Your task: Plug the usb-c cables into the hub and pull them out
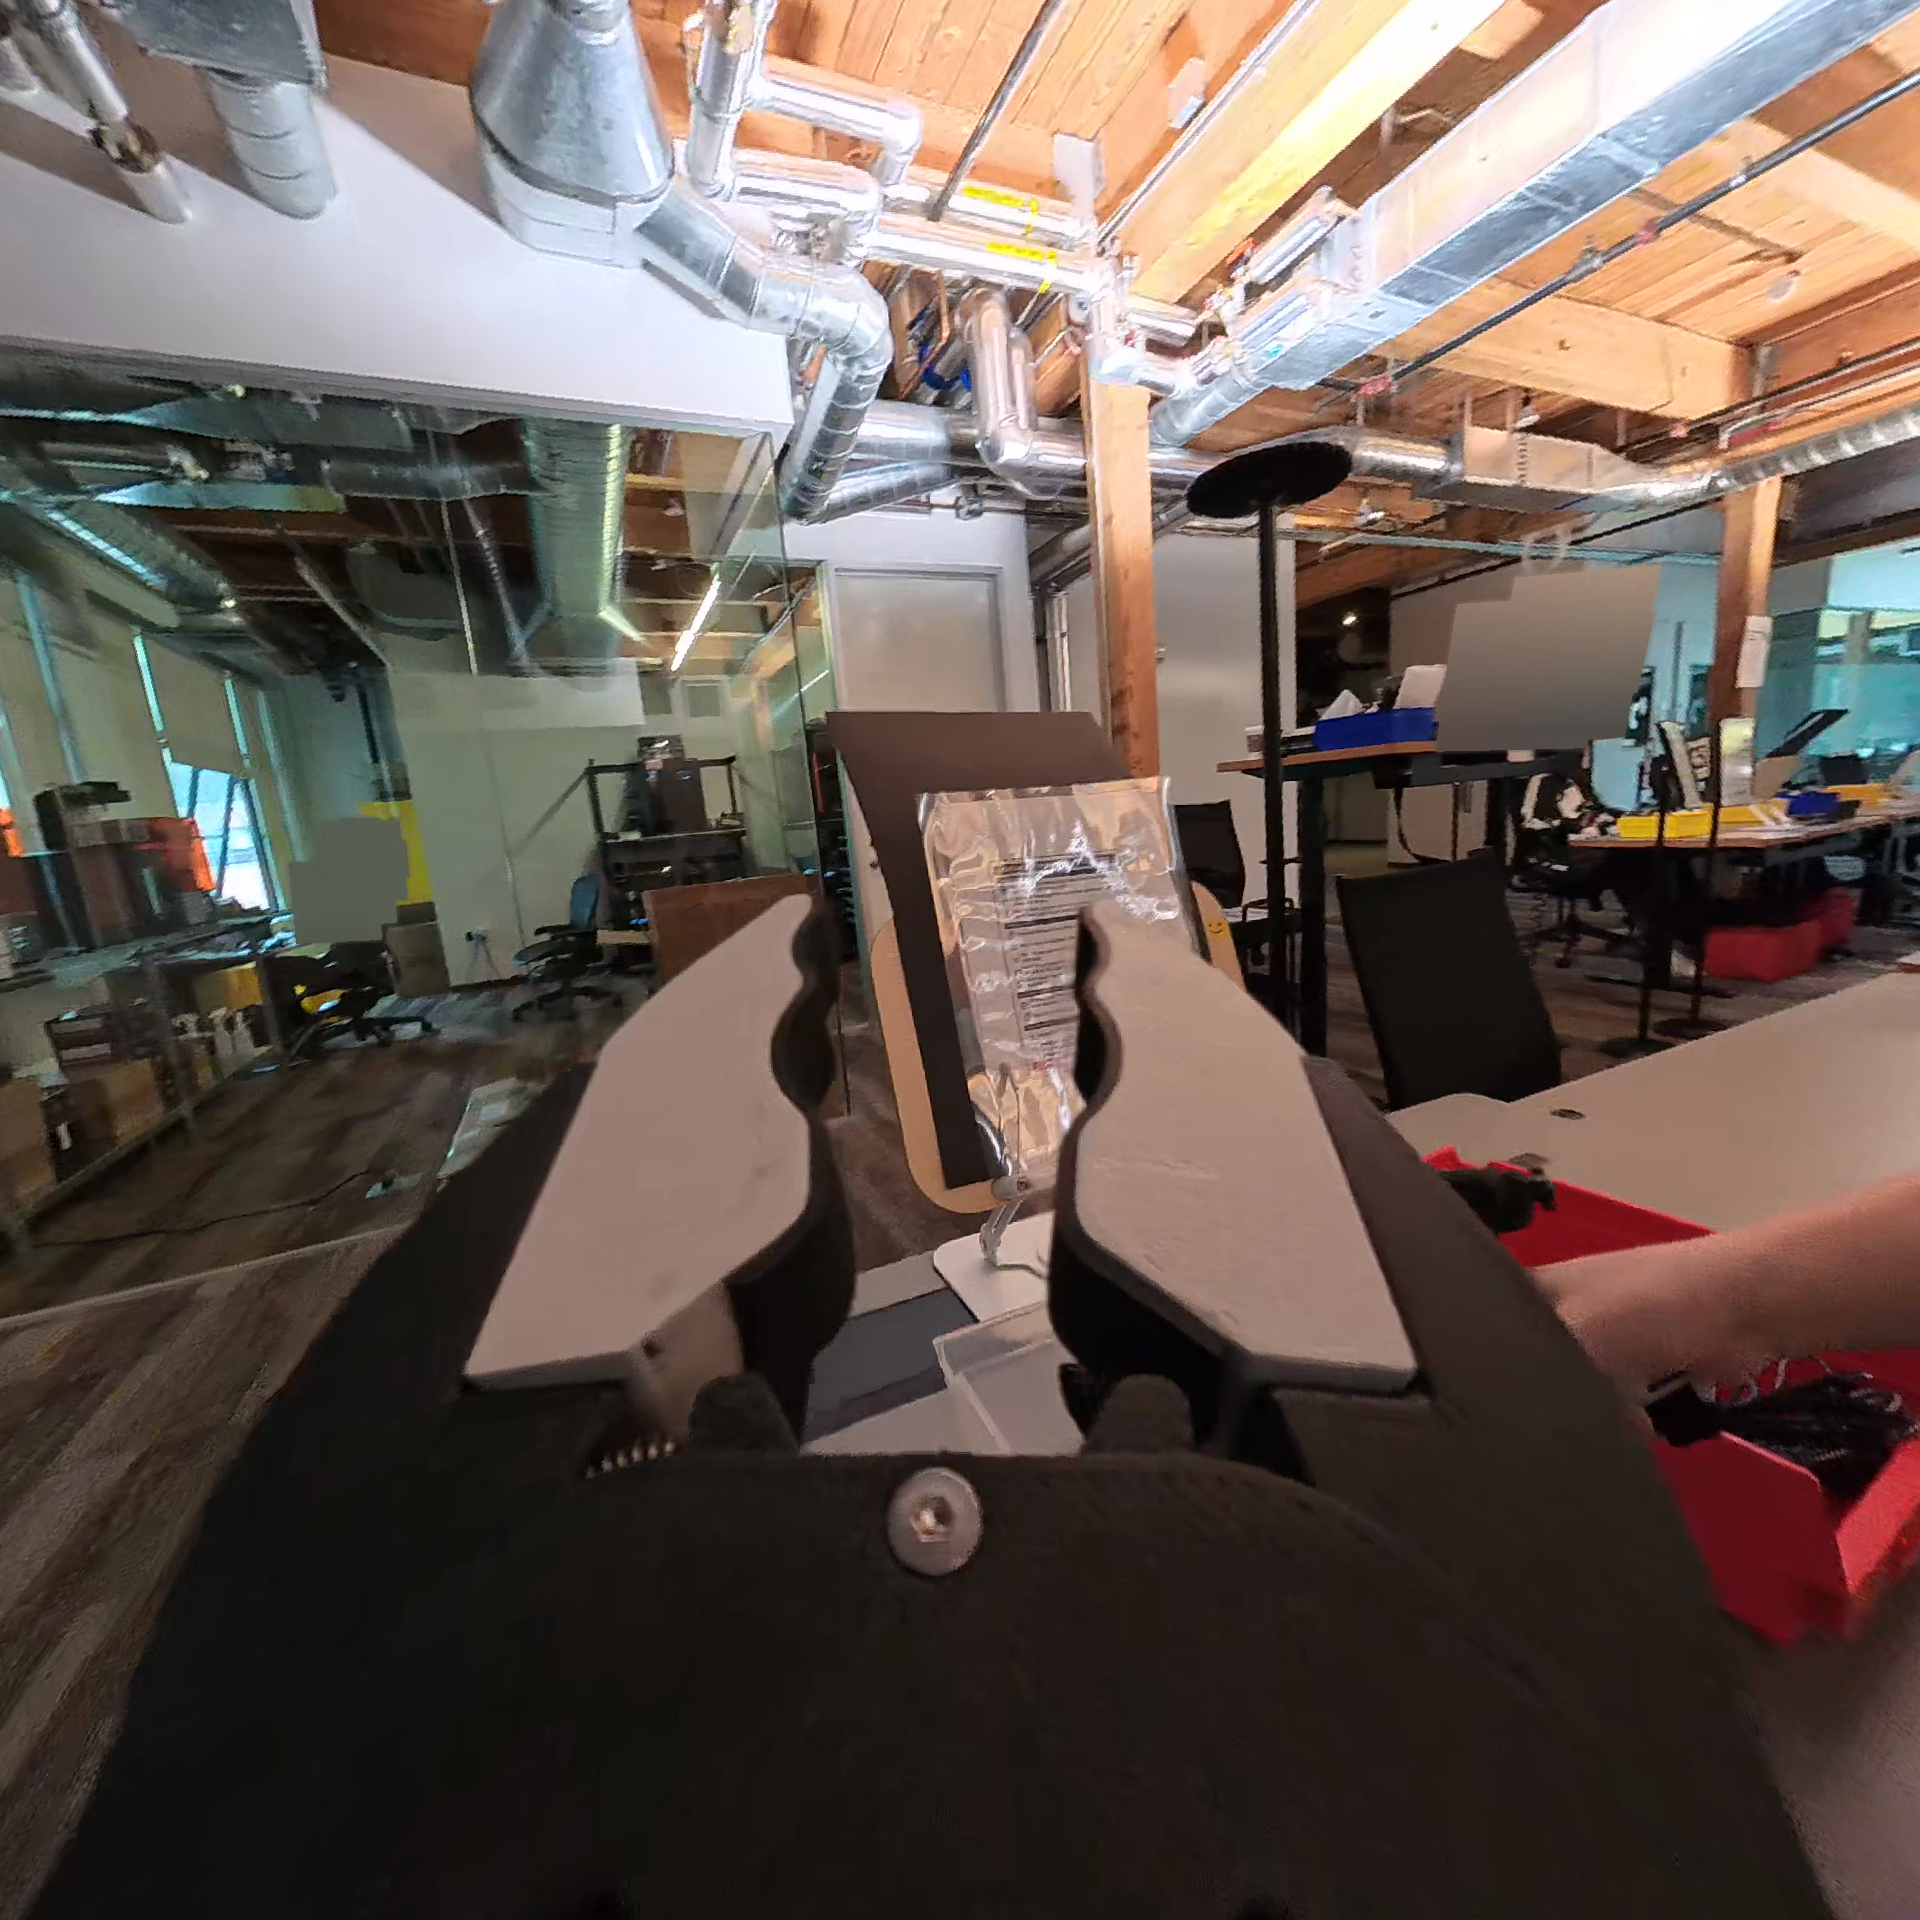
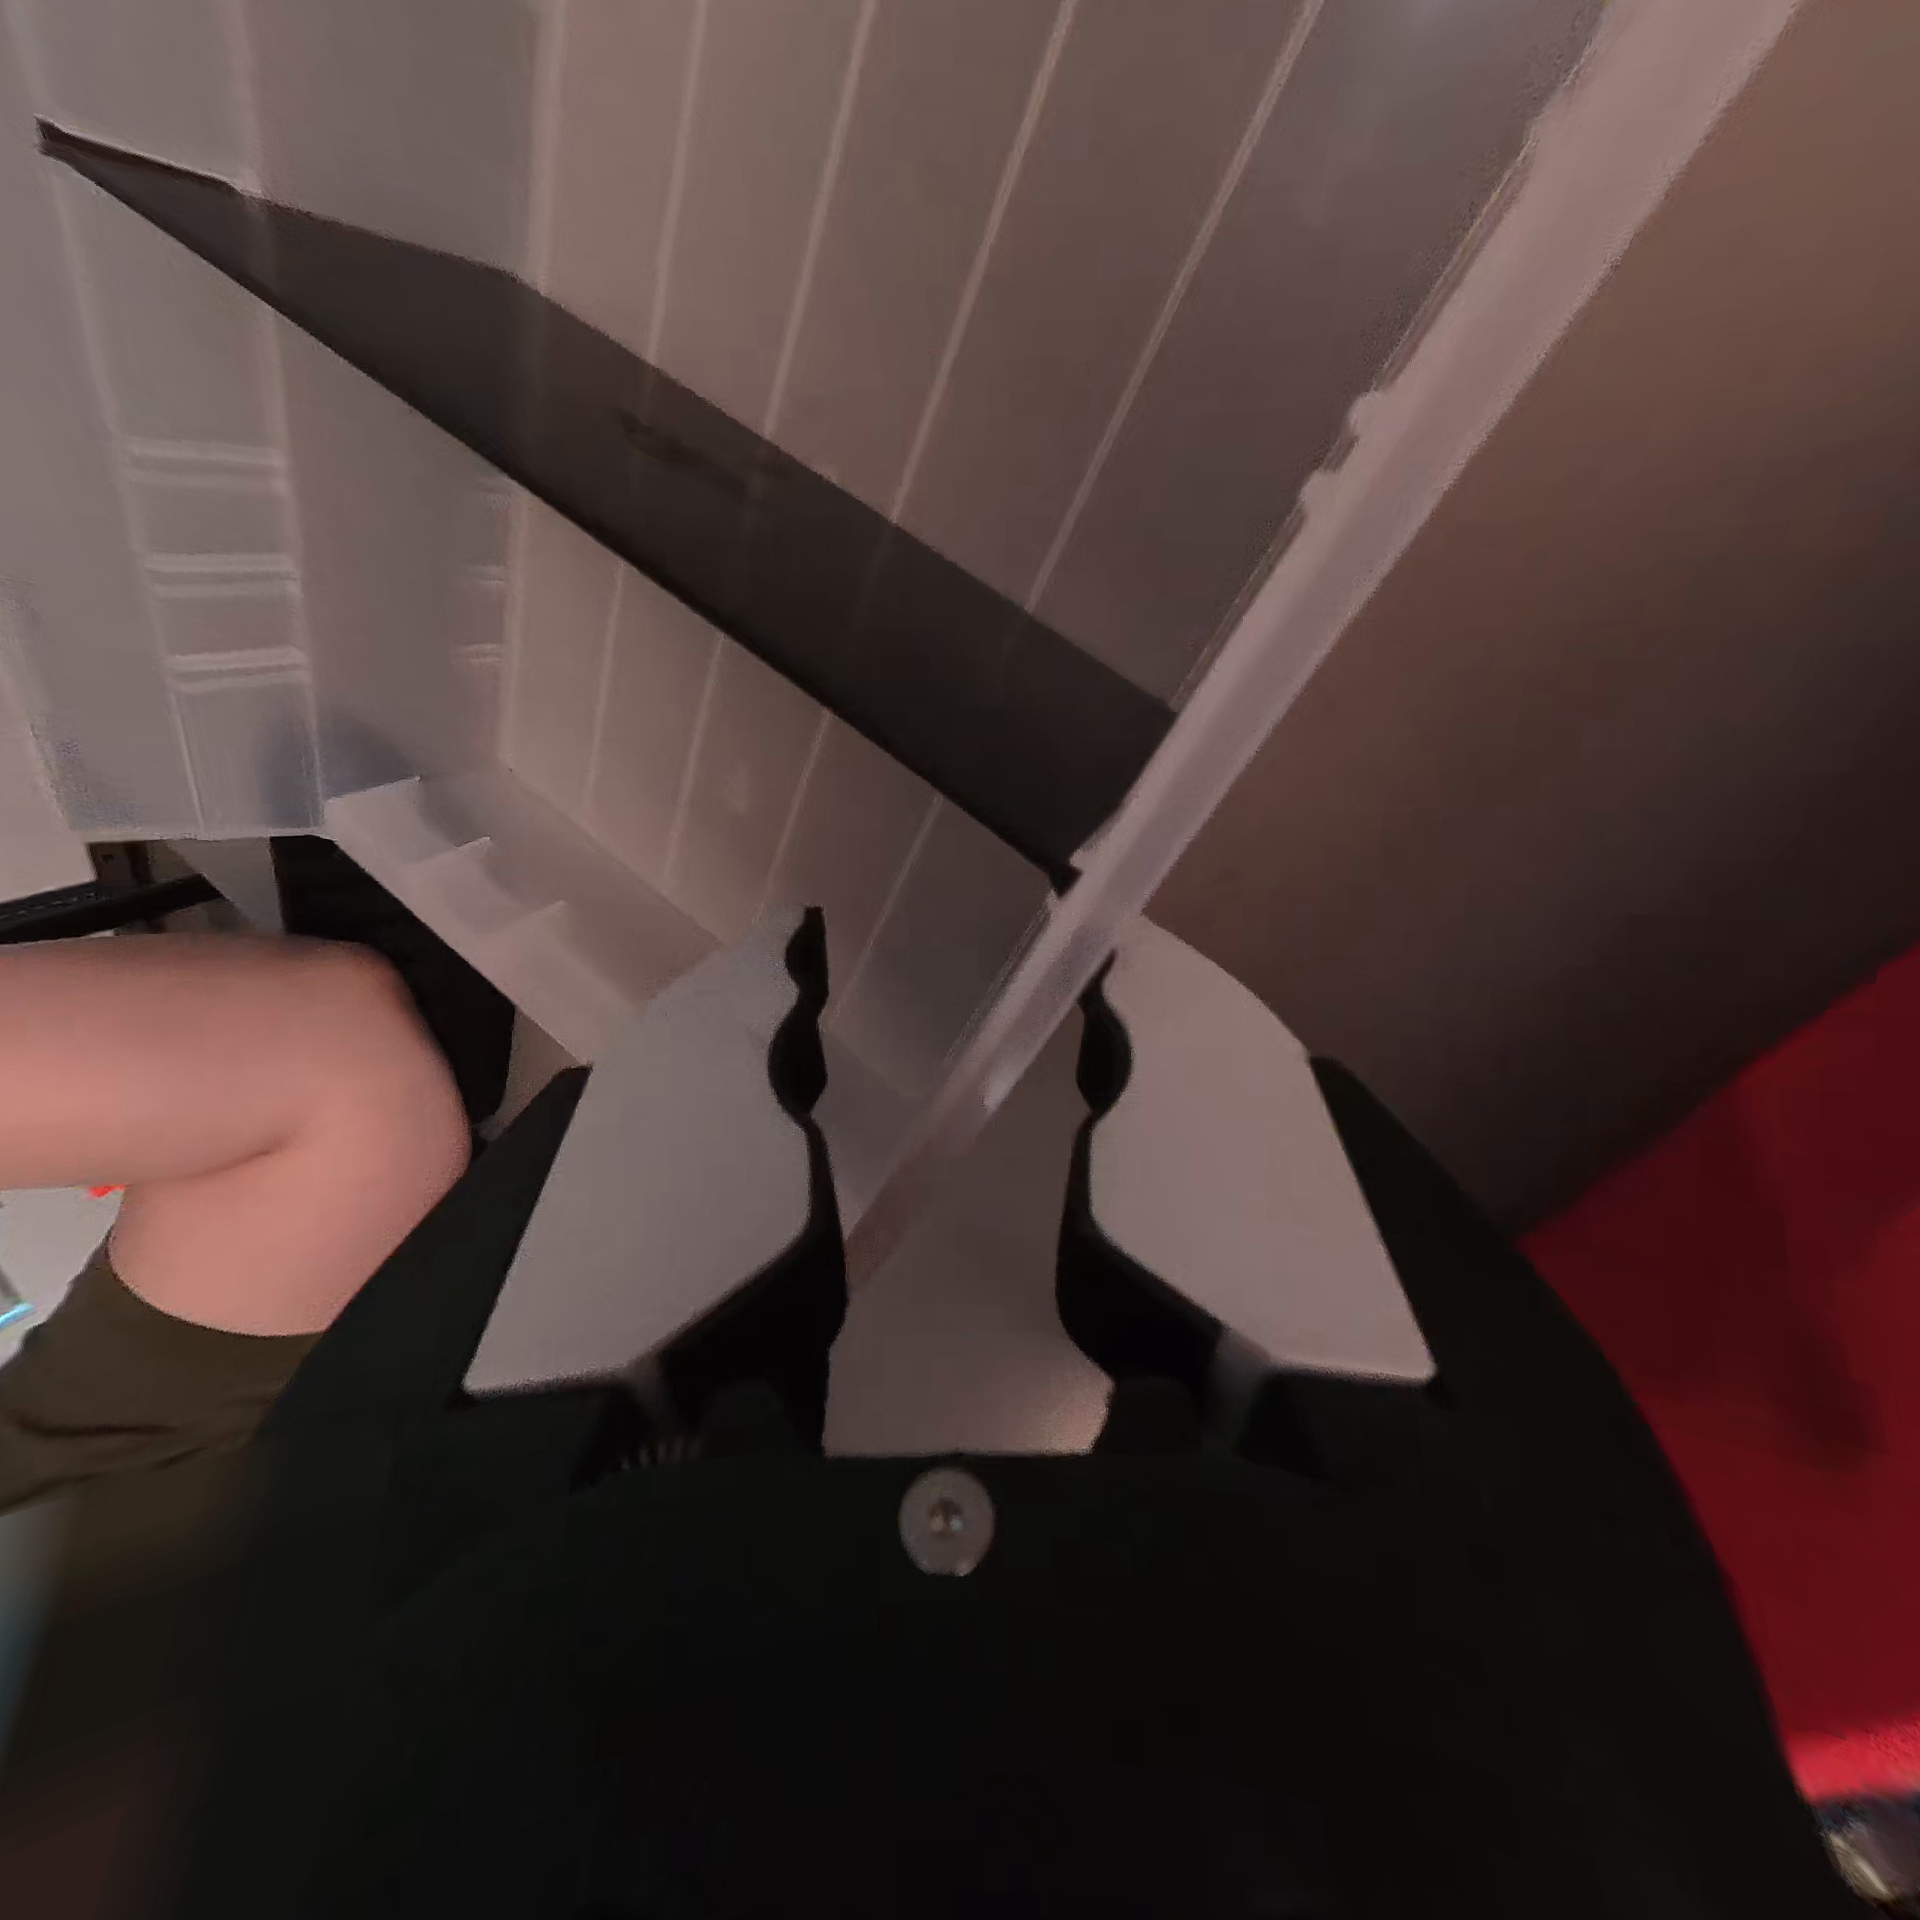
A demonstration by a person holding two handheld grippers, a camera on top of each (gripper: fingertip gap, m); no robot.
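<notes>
The left gripper [image 1: 951, 935] is held raised above the near edge of the tabletop [image 1: 1704, 1081], its two grey fingers [image 1: 665, 1132] spread apart with nothing between them. Beyond the fingertips a black board on a stand [image 1: 935, 894] is seen, with a clear plastic bag [image 1: 1039, 883] bearing a printed label propped against it. Low between the fingers, the corner of a clear plastic box [image 1: 987, 1361] is visible on the tabletop. To the right a red bin [image 1: 1787, 1538] is placed, with black cables [image 1: 1787, 1403] bundled inside it; whether these are the usb-c cables cannot be told, and the hub is not made out in either view. A bare forearm [image 1: 1745, 1288] is stretched across the red bin from the right.

In the right wrist view, the right gripper [image 2: 951, 940] is pointed closely into a translucent plastic box [image 2: 644, 312], its fingers [image 2: 675, 1164] likewise parted and clamped on nothing. The frosted rim of the box [image 2: 1247, 675] runs diagonally across the gap, and a flat dark slab [image 2: 675, 457] is seen through the ribbed wall. A red surface [image 2: 1714, 1299] lies to the right, and a bare arm [image 2: 208, 1060] with an olive sleeve [image 2: 125, 1382] is seen at the left
</notes>
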